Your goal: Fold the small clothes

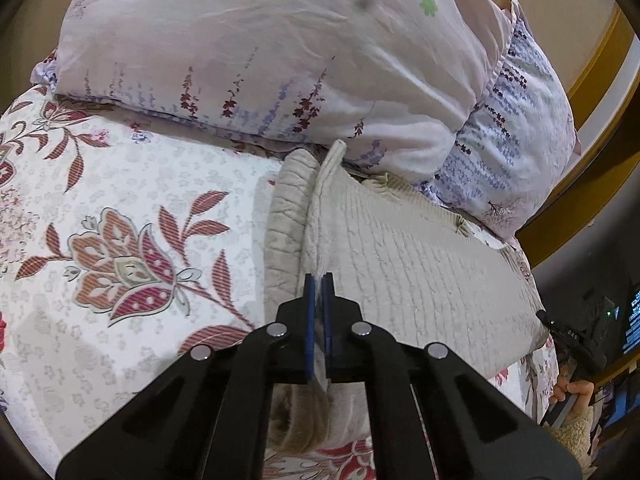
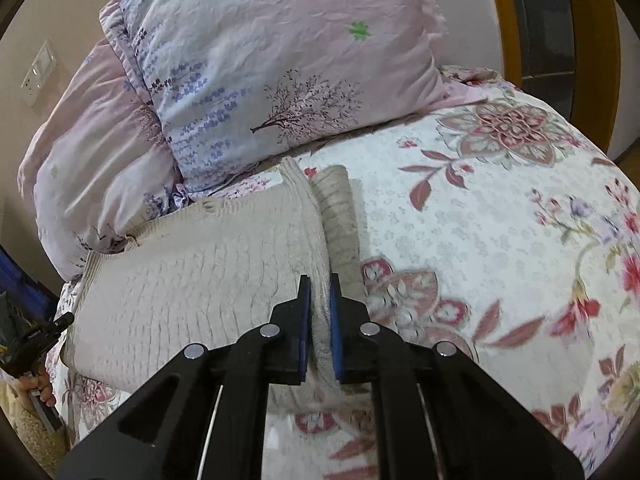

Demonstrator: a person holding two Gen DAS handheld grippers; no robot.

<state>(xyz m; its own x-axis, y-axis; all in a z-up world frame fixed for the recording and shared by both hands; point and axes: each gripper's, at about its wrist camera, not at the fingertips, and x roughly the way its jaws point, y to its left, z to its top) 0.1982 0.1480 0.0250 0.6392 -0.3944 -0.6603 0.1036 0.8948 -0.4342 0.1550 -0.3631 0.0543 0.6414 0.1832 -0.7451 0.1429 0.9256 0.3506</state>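
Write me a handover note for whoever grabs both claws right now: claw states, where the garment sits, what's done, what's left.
Left claw: shut on the left side edge of the beige knit sweater.
Right claw: shut on its right side edge, pinching a ridge of fabric.
Sweater lies spread on the floral bedsheet, its far end against the pillows.
Done: both edges gripped.
Left: probably lift and fold; no finished fold shows yet.
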